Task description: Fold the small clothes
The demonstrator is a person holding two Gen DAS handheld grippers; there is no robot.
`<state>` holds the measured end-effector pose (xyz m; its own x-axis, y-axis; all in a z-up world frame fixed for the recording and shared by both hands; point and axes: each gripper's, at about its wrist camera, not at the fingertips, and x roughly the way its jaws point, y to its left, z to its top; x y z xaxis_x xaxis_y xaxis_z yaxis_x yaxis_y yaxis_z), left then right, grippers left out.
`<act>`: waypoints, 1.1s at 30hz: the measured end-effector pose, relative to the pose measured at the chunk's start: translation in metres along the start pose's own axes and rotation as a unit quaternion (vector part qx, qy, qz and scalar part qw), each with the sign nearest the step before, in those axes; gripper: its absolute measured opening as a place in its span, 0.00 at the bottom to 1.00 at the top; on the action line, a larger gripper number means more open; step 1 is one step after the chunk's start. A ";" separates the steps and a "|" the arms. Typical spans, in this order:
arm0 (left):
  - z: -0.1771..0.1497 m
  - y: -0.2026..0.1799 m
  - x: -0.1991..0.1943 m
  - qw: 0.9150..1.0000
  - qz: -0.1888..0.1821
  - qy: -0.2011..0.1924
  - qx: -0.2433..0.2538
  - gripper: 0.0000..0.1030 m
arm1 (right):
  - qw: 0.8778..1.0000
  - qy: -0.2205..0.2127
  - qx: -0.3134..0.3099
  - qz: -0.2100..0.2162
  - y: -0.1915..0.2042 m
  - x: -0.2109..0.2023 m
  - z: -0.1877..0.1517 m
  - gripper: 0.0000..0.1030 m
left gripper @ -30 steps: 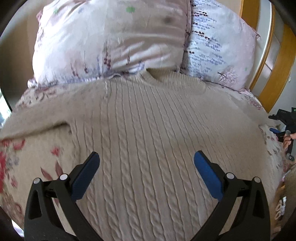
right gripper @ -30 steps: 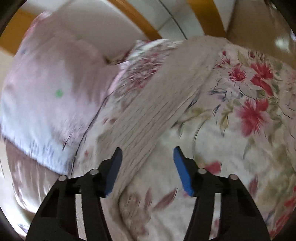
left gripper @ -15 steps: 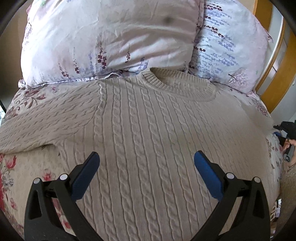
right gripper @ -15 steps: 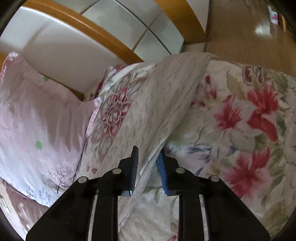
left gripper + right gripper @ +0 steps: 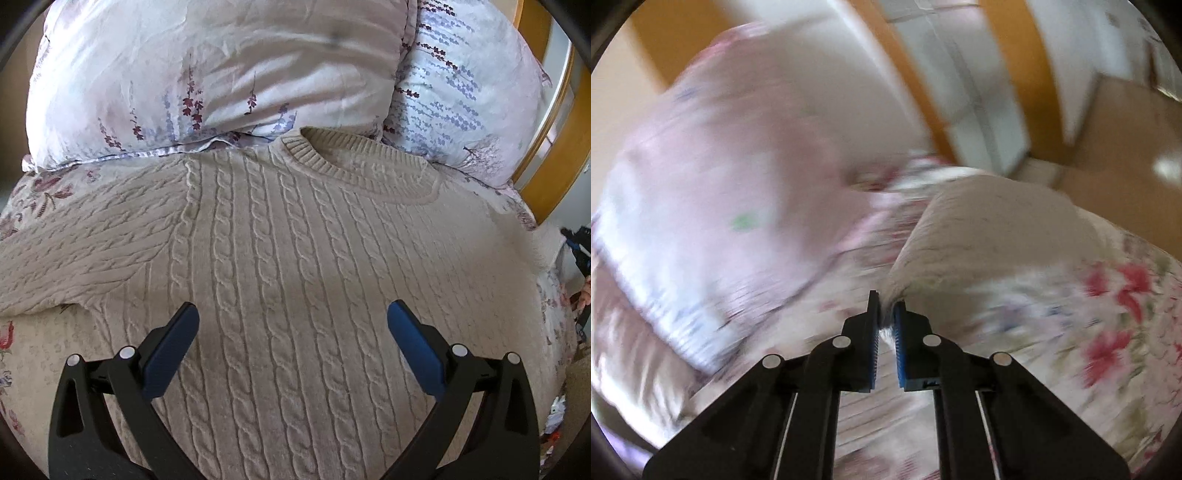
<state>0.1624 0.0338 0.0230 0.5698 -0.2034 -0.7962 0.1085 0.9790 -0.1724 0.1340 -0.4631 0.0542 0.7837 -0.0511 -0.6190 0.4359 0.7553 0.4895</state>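
A cream cable-knit sweater (image 5: pixel 288 258) lies flat on the bed, collar toward the pillows, one sleeve spread to the left. My left gripper (image 5: pixel 291 317) is open and empty, hovering over the sweater's body. In the right wrist view, my right gripper (image 5: pixel 886 310) is shut on the edge of the sweater's other sleeve (image 5: pixel 990 236), which rises lifted from the pads toward the bed's far edge. That view is motion-blurred.
Two floral pillows (image 5: pixel 221 74) lie against the wooden headboard (image 5: pixel 565 147) just beyond the collar. A floral bedsheet (image 5: pixel 1108 325) covers the bed. The bed's edge and floor (image 5: pixel 1126 129) are beyond the sleeve. The right gripper shows at the left wrist view's right edge (image 5: pixel 580 251).
My right gripper has closed on the sleeve edge and lifted it, swinging the view. My left gripper moved forward over the sweater and stayed open.
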 end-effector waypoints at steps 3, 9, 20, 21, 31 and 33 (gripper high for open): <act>0.002 0.000 -0.001 1.000 -0.008 0.000 0.000 0.98 | 0.996 0.037 -0.052 0.063 0.052 0.003 -0.030 0.08; 0.004 0.003 -0.010 0.999 -0.029 -0.024 -0.022 0.98 | 0.972 0.157 -0.126 0.119 0.119 0.037 -0.108 0.08; 0.002 0.022 -0.015 0.989 -0.114 -0.045 -0.079 0.98 | 0.978 0.177 -0.054 0.096 0.106 0.041 -0.120 0.47; 0.003 0.024 -0.014 0.988 -0.122 -0.041 -0.087 0.98 | 0.981 0.168 -0.042 0.091 0.100 0.039 -0.115 0.47; 0.004 0.033 -0.016 0.982 -0.148 -0.034 -0.111 0.98 | 0.996 0.073 -0.053 -0.026 0.097 0.033 -0.083 0.11; 0.005 0.036 -0.016 0.980 -0.155 -0.034 -0.119 0.95 | 0.993 0.051 -0.102 -0.018 0.120 0.021 -0.088 0.09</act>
<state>0.1618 0.0724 0.0322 0.5933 -0.4816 -0.6450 0.0971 0.8383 -0.5365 0.1640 -0.3167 0.0457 0.7161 -0.0227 -0.6976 0.3562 0.8714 0.3372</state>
